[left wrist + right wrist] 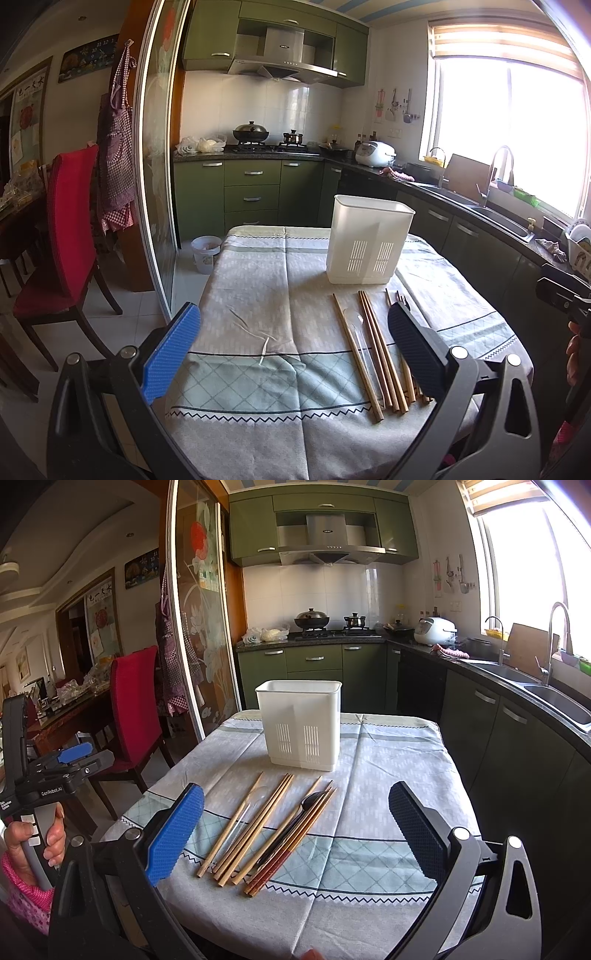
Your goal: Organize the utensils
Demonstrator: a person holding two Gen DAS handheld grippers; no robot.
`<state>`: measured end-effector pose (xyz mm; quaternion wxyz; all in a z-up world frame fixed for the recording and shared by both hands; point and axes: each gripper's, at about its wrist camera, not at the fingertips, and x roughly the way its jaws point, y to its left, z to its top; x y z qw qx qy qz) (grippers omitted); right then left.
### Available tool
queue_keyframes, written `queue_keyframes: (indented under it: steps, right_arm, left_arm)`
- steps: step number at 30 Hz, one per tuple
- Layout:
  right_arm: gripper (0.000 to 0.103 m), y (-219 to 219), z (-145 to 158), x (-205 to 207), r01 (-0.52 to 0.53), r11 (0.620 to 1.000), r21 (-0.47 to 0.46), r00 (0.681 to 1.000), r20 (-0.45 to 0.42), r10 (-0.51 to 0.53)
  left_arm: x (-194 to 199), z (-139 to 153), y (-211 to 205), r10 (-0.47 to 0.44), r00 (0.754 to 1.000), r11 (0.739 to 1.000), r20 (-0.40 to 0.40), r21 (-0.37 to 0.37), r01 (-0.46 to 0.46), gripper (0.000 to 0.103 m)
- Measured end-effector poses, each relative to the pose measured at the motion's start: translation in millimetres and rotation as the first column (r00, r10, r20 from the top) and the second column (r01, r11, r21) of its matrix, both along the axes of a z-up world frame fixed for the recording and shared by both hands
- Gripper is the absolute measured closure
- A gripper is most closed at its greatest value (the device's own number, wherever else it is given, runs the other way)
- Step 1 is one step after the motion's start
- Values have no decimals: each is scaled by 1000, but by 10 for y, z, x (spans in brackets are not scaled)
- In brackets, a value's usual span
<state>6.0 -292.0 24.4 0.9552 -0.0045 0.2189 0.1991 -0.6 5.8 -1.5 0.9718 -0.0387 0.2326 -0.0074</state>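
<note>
Utensils: a loose row of wooden chopsticks [255,823], one clear plastic spoon [243,812], one dark spoon [314,800] and darker reddish-brown chopsticks [295,843], lying flat on the tablecloth [388,782] at the near half of the table.

Holder: white plastic utensil caddy [301,723], upright, slotted at the base, standing beyond the row toward the table's far edge; appears empty, though its inside is not visible.

Long axis: every piece runs near-to-far, tips toward the caddy, handles toward the person. In the right wrist view they fan slightly, slanting up to the right.

Right gripper [295,834]: jaws spread wide, holding nothing, hovering above the near table edge. The row lies between its fingers, toward the left one.

Left gripper [293,350]: also wide apart and empty. The row sits at the right of its span, partly behind its right finger [413,347].

Judgement: the right gripper is better centred on the row.

Hard to make out:
- the clear spoon, nearly lost between chopsticks;
- the exact chopstick count, where sticks overlap;
- the dark spoon's handle, hidden among the reddish pair;
- forks or similar tips [397,297] behind the left gripper's finger, unidentifiable.
</note>
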Motion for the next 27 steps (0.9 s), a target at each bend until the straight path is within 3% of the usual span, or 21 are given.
queue_keyframes:
  steps: [27]
  right_arm:
    - [4,-14,-33,6,2,1000,0,1000,-4,-2]
  left_arm:
    - [18,-49,-2,0,1000,1000,-8,0,0,6]
